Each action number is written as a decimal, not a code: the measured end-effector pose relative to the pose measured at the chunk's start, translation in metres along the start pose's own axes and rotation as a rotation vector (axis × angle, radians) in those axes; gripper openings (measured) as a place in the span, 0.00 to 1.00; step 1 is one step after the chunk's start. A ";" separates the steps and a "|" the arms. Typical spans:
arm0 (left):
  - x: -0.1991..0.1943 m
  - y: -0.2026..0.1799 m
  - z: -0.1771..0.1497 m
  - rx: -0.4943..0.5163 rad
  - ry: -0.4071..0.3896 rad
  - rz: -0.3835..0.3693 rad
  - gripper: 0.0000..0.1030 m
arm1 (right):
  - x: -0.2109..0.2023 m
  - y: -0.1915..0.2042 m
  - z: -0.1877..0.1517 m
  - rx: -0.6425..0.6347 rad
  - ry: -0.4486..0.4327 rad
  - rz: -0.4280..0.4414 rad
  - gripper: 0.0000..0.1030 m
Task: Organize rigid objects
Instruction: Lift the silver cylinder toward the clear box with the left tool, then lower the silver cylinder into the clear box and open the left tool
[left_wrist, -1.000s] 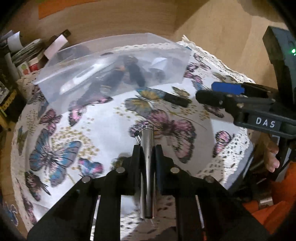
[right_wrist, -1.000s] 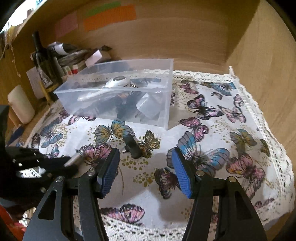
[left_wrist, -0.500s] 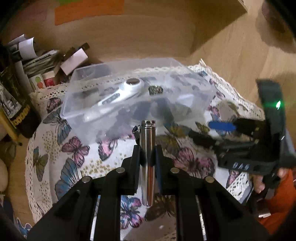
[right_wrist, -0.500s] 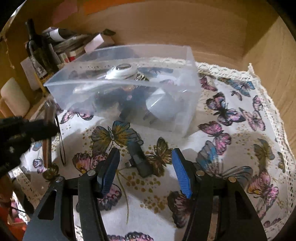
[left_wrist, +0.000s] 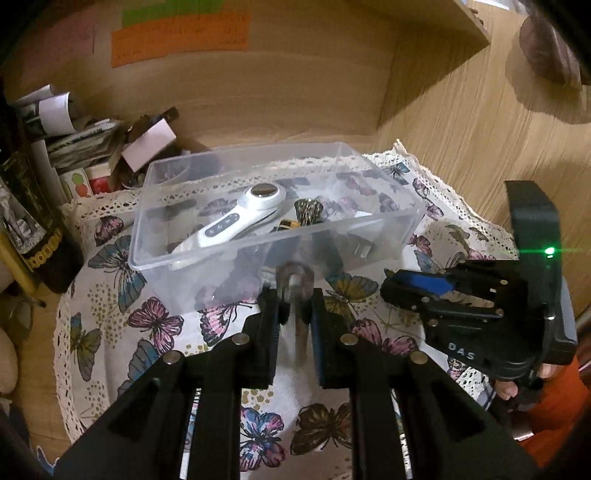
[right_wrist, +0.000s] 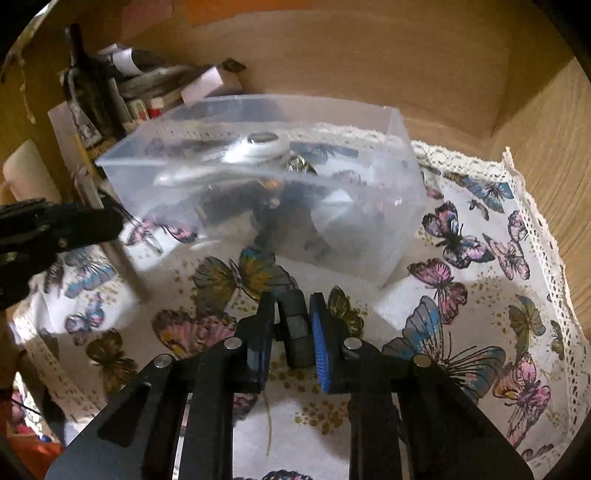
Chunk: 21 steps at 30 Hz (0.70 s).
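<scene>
L gripper (left_wrist: 294, 314): black plastic jaws pinched narrow on metal tube (left_wrist: 295, 295), held above the cloth just in front of the bin's near wall.
Metal tube: shiny cylinder, blurred in L view; in R view a slim grey rod (right_wrist: 123, 258), tilted, sticking down from L jaws.
R gripper (right_wrist: 291, 332): blue ribbed pads narrowed round black block (right_wrist: 295, 332); pads touch or nearly touch its sides, can't tell if lifted.
Black block: small, matte, boxy, on cloth just in front of bin.
Bin (left_wrist: 221, 266): clear rigid plastic, rectangular, open top, on cloth.
Bin contents: white glossy handheld device (left_wrist: 240, 218) w/ round metal disc head, plus dark bits, unclear.
Cloth (right_wrist: 461, 295): white fabric, butterfly print, lace edge.
Surround: wood-grain panels (left_wrist: 461, 122).
</scene>
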<state>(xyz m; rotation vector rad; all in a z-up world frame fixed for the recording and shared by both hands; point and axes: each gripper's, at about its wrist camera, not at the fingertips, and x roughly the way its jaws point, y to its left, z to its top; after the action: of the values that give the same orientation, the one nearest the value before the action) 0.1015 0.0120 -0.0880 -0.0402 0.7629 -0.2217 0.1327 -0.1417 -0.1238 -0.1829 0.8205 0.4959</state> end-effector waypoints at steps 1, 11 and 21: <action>0.000 -0.001 0.001 0.000 -0.004 0.002 0.15 | -0.004 0.001 0.002 0.001 -0.013 0.000 0.17; -0.023 -0.002 0.019 0.012 -0.091 0.006 0.15 | -0.049 0.003 0.028 0.004 -0.169 0.013 0.17; -0.041 -0.004 0.045 0.001 -0.184 -0.001 0.15 | -0.067 0.006 0.057 -0.017 -0.271 -0.007 0.17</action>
<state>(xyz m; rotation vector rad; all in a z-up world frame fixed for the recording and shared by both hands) 0.1027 0.0148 -0.0270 -0.0595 0.5797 -0.2160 0.1288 -0.1403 -0.0355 -0.1306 0.5511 0.5089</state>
